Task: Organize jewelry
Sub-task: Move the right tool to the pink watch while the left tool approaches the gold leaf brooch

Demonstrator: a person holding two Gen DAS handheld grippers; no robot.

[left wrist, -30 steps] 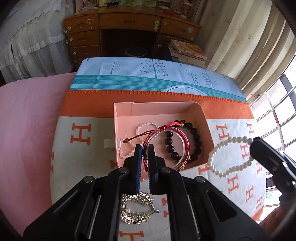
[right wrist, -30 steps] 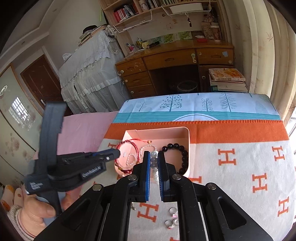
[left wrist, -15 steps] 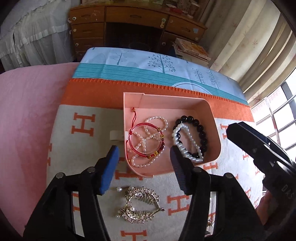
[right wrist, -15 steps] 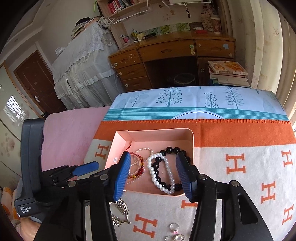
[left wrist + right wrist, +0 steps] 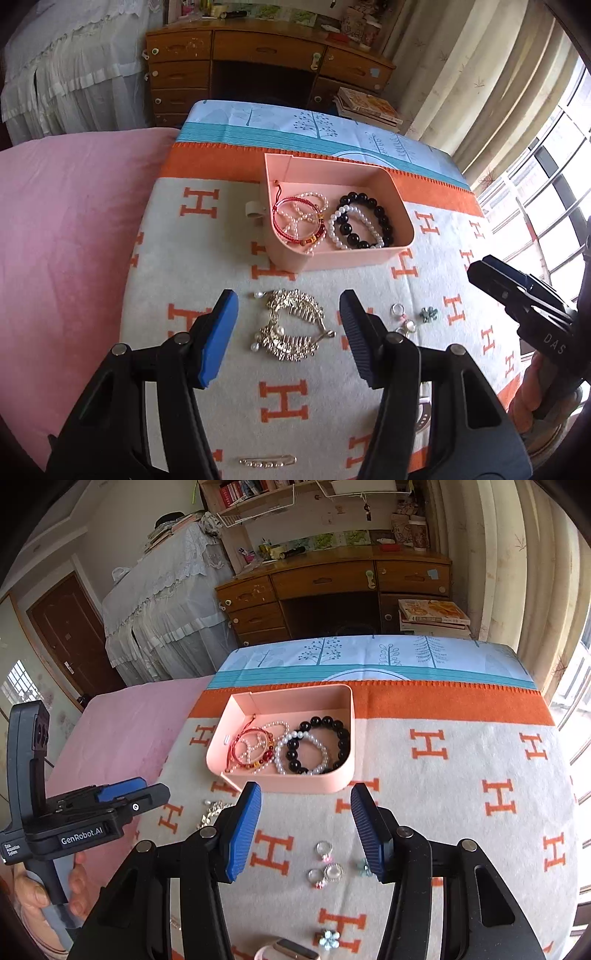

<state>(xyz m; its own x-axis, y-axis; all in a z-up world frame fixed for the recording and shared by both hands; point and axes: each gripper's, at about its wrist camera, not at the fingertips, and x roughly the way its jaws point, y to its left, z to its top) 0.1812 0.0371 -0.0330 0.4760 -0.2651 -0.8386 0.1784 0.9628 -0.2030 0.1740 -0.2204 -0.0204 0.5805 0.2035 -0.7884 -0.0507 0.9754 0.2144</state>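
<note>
A pink box [image 5: 325,258] [image 5: 295,781] on the orange-and-white blanket holds a red cord bracelet [image 5: 295,221], a white pearl bracelet [image 5: 352,227] [image 5: 299,751] and a black bead bracelet [image 5: 373,210] [image 5: 332,731]. My left gripper [image 5: 288,332] is open and empty, above two gold hair combs [image 5: 291,326]. My right gripper [image 5: 304,830] is open and empty, above several rings [image 5: 325,864] [image 5: 402,317]. A gold pin [image 5: 267,461] lies near the front edge.
A small flower piece [image 5: 328,938] and a pink-strapped watch [image 5: 291,950] lie at the front. A pink bed sheet [image 5: 66,229] lies to the left. A wooden desk [image 5: 332,590] stands beyond the bed, with stacked books [image 5: 432,618] and curtains to the right.
Both grippers opened, dropping the red bracelet and the white pearl bracelet into the pink box, then drew back toward the near side of the blanket.
</note>
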